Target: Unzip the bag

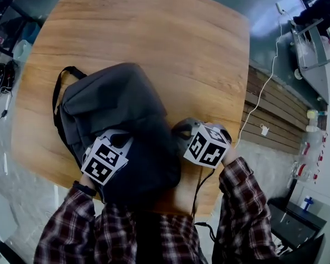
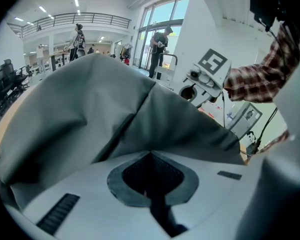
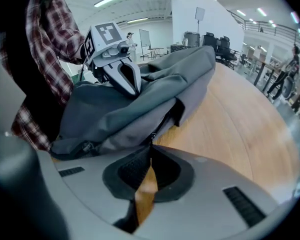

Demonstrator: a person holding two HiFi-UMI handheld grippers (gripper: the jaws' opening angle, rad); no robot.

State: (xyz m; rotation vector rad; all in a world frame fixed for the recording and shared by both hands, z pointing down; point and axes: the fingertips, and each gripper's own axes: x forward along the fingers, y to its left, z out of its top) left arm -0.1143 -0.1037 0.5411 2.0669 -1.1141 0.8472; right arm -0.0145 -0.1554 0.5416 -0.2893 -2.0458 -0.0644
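A dark grey backpack (image 1: 118, 109) lies flat on the round wooden table (image 1: 170, 43), its strap loop at the far left. My left gripper (image 2: 151, 154) is shut and pinches a fold of the bag's fabric (image 2: 115, 109) near the bag's near end. In the head view its marker cube (image 1: 104, 158) sits over the bag. My right gripper (image 3: 151, 145) is at the bag's right edge, shut on the small metal zipper pull (image 3: 152, 135). The dark zipper line (image 3: 167, 119) runs away from its tips. The left gripper (image 3: 121, 71) also shows in the right gripper view, pressing on the bag.
The table's near edge (image 1: 206, 202) is close to my body and both plaid sleeves (image 1: 239, 202). A white cable (image 1: 264, 87) and slatted boards lie on the floor to the right. People stand far off in the hall (image 2: 160, 49).
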